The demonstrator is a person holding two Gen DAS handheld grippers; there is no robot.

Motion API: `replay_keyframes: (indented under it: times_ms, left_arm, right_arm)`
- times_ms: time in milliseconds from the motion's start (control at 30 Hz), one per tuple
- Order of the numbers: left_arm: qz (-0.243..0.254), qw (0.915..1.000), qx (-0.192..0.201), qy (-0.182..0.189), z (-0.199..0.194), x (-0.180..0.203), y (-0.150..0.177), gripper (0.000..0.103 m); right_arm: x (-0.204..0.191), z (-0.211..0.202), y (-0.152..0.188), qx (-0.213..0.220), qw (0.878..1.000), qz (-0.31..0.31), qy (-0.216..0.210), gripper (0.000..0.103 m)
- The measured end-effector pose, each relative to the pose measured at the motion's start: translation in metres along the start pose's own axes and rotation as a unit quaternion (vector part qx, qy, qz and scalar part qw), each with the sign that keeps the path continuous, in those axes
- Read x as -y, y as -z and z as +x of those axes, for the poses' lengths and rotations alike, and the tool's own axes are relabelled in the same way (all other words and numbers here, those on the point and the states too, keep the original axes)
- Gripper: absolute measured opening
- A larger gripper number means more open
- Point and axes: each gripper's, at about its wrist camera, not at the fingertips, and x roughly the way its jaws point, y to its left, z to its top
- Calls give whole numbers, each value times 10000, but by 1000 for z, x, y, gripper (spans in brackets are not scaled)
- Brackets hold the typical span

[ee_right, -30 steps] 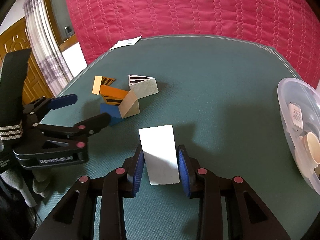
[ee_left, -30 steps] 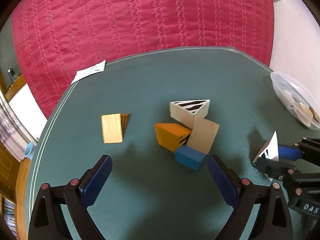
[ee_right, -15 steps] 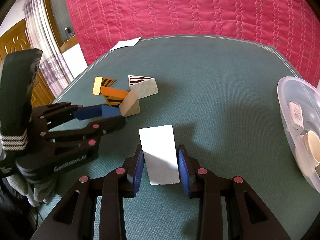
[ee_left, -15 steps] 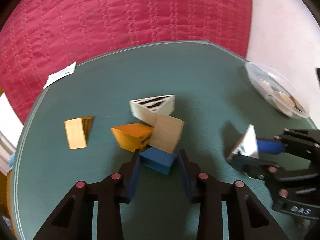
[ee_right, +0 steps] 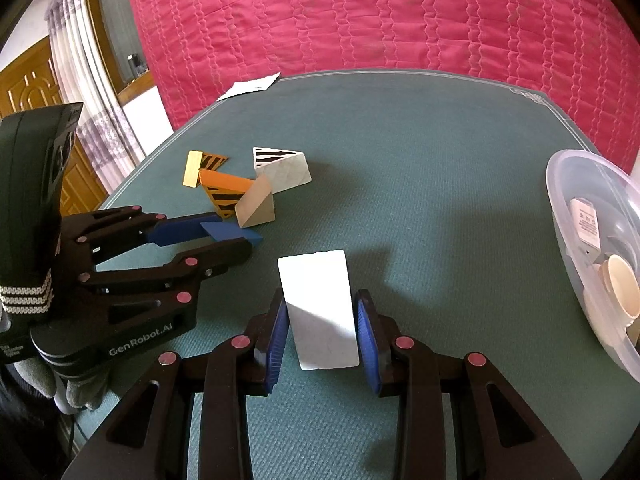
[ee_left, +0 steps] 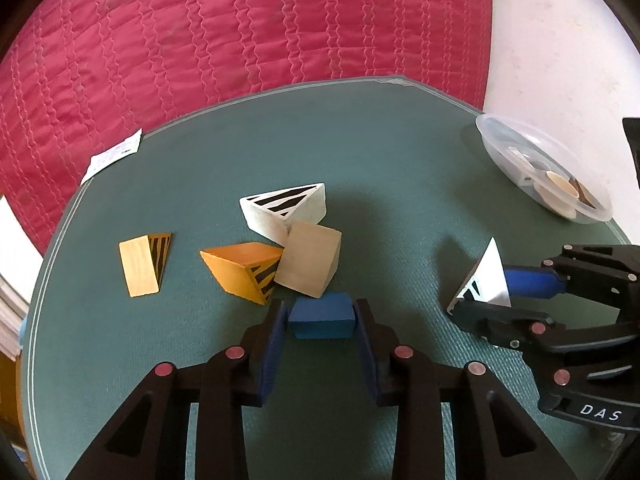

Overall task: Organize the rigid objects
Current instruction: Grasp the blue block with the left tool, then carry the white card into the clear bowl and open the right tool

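My left gripper (ee_left: 321, 309) is closing on a blue block (ee_left: 320, 323), and both pads press its sides on the green table (ee_left: 380, 160). Just beyond the block huddle a plain wood block (ee_left: 308, 264), an orange striped wedge (ee_left: 244, 270) and a white striped wedge (ee_left: 284, 210). A pale yellow wedge (ee_left: 140, 270) lies apart to the left. My right gripper (ee_right: 321, 300) is shut on a white wedge (ee_right: 318, 312), held just above the cloth. From the left wrist view that white wedge (ee_left: 486, 276) shows at the right.
A clear plastic bowl (ee_right: 592, 240) with several small items stands at the table's right edge. A paper slip (ee_left: 112, 156) lies at the far left edge. A pink quilt (ee_left: 240, 40) hangs behind the table. Bare cloth lies between the block cluster and the bowl.
The left gripper went from wide open to closed around the blue block, moving forward to it and turning a little. The right gripper and its white wedge stayed put.
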Motion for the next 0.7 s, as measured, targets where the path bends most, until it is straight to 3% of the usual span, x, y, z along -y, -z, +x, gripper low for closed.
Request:
replay_keyframes:
  times_ms: [700]
  left_arm:
    - [-619,9973,328,-240,-26,-8,18,32]
  right_arm:
    - [29,-41,0,573,9977,346,100,34]
